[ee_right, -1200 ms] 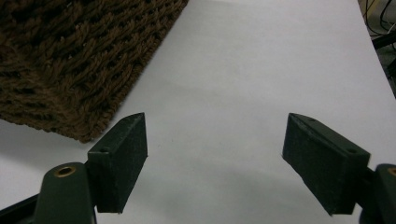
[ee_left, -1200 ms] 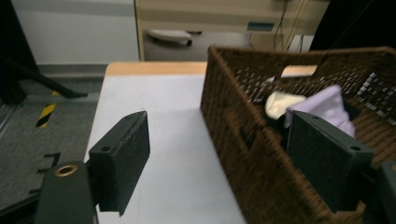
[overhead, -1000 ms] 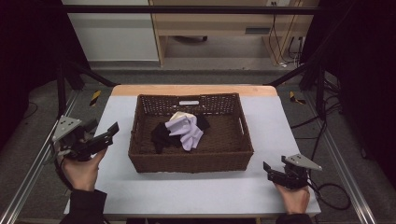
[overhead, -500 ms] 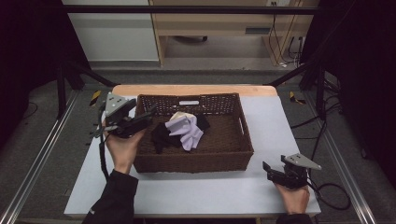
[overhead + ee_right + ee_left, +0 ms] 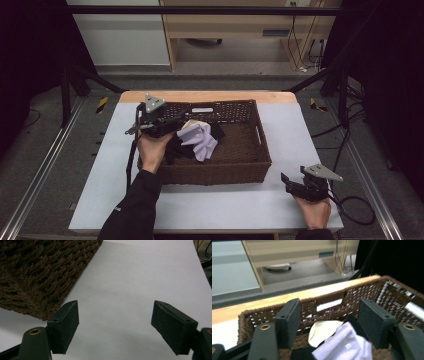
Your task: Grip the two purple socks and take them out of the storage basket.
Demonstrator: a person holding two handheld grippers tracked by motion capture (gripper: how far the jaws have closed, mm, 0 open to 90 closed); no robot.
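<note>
Left gripper (image 5: pixel 176 121) hangs over the basket (image 5: pixel 260 150), jaws apart and just been closing round the lilac cloth (image 5: pixel 345 346), not yet pinching; right gripper (image 5: pixel 290 182) rests open, spare.

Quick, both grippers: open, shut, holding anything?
Left gripper: open, jaws just been closing, over the lavender cloth in the wicker basket, nothing gripped.
Right gripper: open, empty.

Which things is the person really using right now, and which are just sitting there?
Part of the job:
- left gripper, jaws just been closing, nothing pinched yet
- lilac cloth
- cream cloth
- black cloth
- brown basket

Just lying about:
- right gripper, open on the white table
- wooden cabinet behind
- cables
</note>
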